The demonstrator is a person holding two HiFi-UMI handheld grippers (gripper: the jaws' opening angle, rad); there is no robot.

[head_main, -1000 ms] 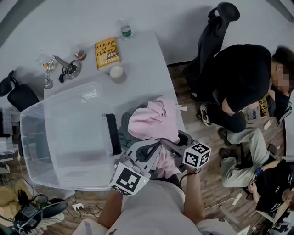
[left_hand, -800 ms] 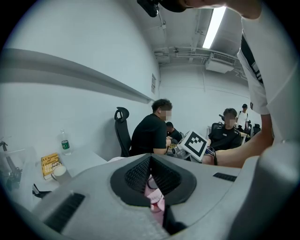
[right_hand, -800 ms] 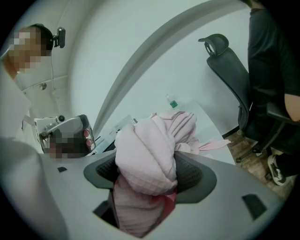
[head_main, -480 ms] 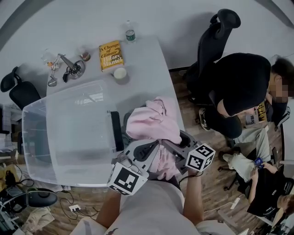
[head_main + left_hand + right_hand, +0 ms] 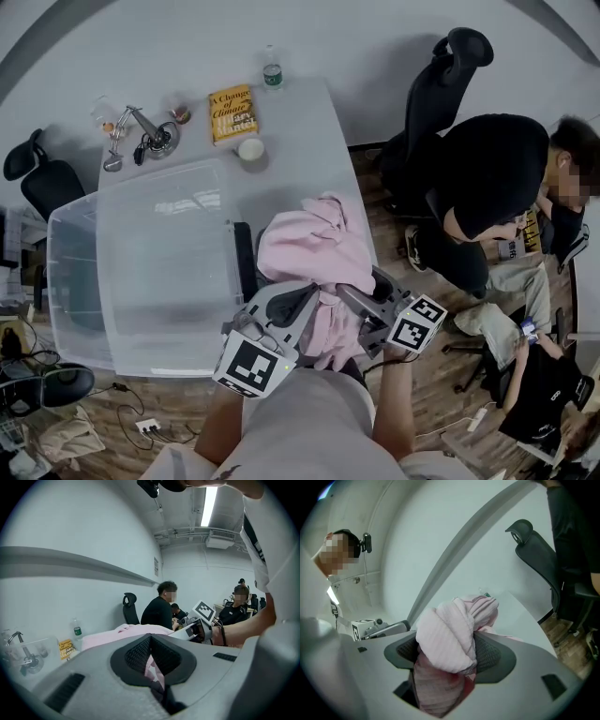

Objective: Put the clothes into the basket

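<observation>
A pink garment (image 5: 314, 248) hangs bunched above the near right part of the white table (image 5: 300, 141), gripped from below by both grippers. In the left gripper view, the left gripper (image 5: 153, 666) is shut on a thin fold of the pink garment (image 5: 117, 633); in the head view this gripper (image 5: 298, 302) sits under the cloth's left side. My right gripper (image 5: 450, 654) is shut on a thick wad of the pink garment (image 5: 445, 634), and it (image 5: 352, 298) holds the cloth's right side. The clear plastic basket (image 5: 75, 281) stands just left of the garment, with nothing visible inside it.
At the table's far end lie a yellow book (image 5: 232, 112), a water bottle (image 5: 273, 70), a white cup (image 5: 250, 150) and small desk items (image 5: 141, 136). A black office chair (image 5: 450, 75) and seated people (image 5: 492, 169) are at the right. Another chair (image 5: 37, 178) stands left.
Both grippers have risen with the pink garment, which now hangs higher over the table. Their hold on the cloth is unchanged.
</observation>
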